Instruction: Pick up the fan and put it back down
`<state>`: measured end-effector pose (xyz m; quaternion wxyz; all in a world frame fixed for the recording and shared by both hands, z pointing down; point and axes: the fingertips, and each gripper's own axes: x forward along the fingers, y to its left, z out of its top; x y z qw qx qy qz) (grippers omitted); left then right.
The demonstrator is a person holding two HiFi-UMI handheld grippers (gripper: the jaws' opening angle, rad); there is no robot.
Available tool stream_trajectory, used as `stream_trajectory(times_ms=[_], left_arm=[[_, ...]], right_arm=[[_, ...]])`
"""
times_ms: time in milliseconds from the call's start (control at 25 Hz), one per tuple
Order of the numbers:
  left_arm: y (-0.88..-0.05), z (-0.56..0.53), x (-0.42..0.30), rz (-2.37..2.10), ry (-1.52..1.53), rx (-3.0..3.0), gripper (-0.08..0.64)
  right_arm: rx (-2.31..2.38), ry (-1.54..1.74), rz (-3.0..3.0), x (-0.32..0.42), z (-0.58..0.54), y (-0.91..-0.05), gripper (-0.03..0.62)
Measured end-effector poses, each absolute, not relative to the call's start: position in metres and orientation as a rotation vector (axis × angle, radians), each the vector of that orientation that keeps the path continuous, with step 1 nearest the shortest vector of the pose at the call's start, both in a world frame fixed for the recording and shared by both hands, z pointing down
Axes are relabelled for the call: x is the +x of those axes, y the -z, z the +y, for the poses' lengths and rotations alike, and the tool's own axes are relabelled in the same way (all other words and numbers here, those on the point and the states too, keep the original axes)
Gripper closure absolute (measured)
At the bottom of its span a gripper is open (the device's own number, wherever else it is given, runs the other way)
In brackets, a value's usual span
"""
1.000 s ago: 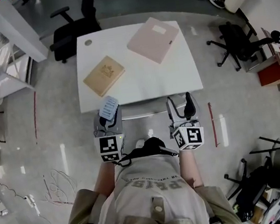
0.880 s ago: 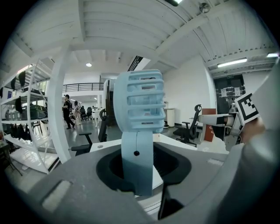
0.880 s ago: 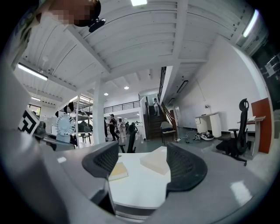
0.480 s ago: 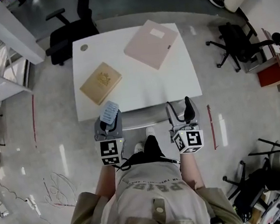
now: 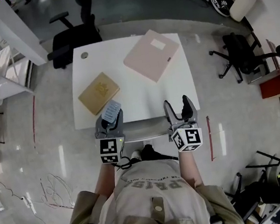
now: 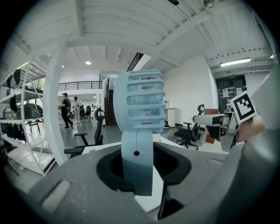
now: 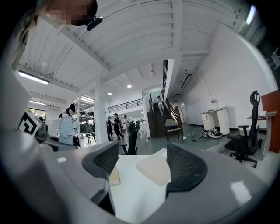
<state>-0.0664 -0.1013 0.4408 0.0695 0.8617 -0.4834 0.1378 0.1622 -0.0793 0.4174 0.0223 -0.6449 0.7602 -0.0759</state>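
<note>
- The left gripper is clamped on the pale blue plastic handheld fan; its two dark grey jaws press the fan's handle from either side.
- In the left gripper view the handle stands upright between the jaws, and the slatted round head rises well above the jaw tips.
- From the head view, the fan's head shows over the near edge of the white rectangular table, just beside the tan square box.
- The right gripper has its jaws wide apart with nothing between them. It sits well to the right of the fan and does not touch it.
- Through the right gripper's gap only the tabletop and the flat pink rectangular box show.
</note>
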Motion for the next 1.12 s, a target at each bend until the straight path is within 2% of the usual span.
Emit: stream_trajectory(times_ms=[280, 680, 960, 1120], left_arm=[[-0.431, -0.134, -0.035, -1.438, -0.374, 2.578, 0.436], [-0.470, -0.141, 0.006, -1.210, -0.524, 2.581, 0.436], [-0.496, -0.142, 0.010, -1.018, -0.668, 2.602, 0.436], [-0.504, -0.144, 0.017, -0.850, -0.777, 2.659, 0.436]], right_arm=[[-1.917, 0.202, 2.403, 0.185, -0.120, -0.402, 0.273], [-1.841, 0.271, 2.480, 0.195, -0.151, -0.418, 0.273], [-1.717, 0.336, 2.570, 0.168, -0.155, -0.434, 0.273], [-1.486, 0.359, 2.716, 0.138, -0.153, -0.434, 0.273]])
